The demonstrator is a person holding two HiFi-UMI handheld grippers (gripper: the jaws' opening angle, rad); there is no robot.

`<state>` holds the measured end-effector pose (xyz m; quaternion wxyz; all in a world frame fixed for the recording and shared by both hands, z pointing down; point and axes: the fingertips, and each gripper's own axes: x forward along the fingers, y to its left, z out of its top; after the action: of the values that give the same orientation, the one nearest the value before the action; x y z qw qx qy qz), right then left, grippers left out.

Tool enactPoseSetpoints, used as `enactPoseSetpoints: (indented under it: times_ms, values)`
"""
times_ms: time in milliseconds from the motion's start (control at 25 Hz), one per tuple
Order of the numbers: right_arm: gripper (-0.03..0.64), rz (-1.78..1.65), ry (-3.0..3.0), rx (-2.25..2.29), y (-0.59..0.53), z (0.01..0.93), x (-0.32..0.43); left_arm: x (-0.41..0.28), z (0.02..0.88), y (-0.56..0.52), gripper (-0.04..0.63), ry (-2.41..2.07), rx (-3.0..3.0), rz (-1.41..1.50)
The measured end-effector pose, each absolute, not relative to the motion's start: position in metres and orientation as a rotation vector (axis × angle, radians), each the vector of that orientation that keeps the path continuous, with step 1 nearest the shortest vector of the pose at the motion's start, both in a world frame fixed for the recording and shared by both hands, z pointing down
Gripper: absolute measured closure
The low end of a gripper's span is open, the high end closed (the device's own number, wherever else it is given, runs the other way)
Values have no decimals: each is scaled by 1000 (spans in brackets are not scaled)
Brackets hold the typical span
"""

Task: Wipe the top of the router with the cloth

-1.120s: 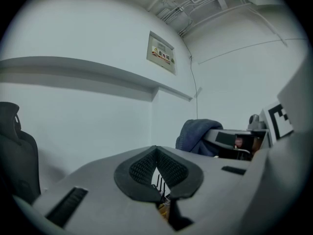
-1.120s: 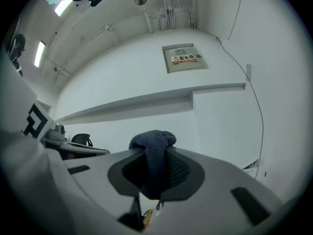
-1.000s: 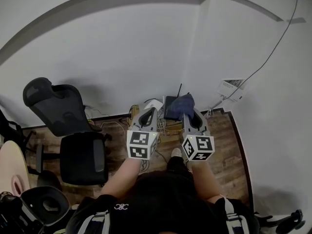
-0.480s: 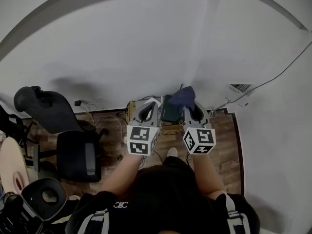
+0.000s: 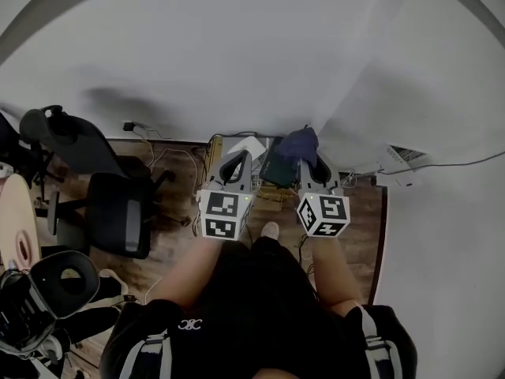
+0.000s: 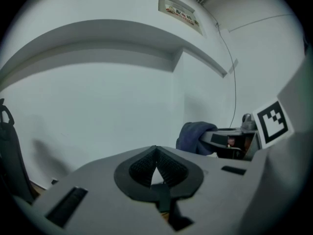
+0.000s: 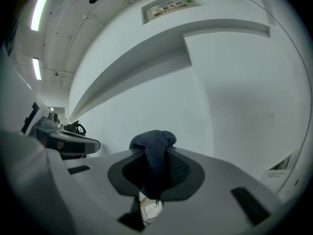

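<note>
Wood floor beneath, white wall close ahead, corner off to the right. Right gripper clamped on the dark blue cloth, bunched above its jaws. Left gripper pressed together, nothing between. Dark router just beyond, between both grippers. Loose cables and office chair left of the left gripper.

We see soft, even indoor light on the white wall, with a faint shadow above the chair. Fisheye bends every edge; dark vignettes ring both gripper views. Ceiling strips glow brightly, and the cloth looks fairly sharp.
</note>
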<state>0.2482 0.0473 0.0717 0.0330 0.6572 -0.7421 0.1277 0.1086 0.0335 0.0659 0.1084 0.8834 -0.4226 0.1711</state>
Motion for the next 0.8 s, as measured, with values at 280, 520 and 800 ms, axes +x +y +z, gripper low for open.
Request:
enactPoseSetpoints:
  times_ms: [280,520,800]
  values:
    - [577,541,-2247,1946,17,125,255,100,127,5,601,-1239,2465,576]
    - [577,669,-2192,1850,-2,170,245,94,176,-23,601,-1207,2391,579]
    - [577,739,-2151,1711,-20,243,220,82,265,-31,601,-1195,2264,599]
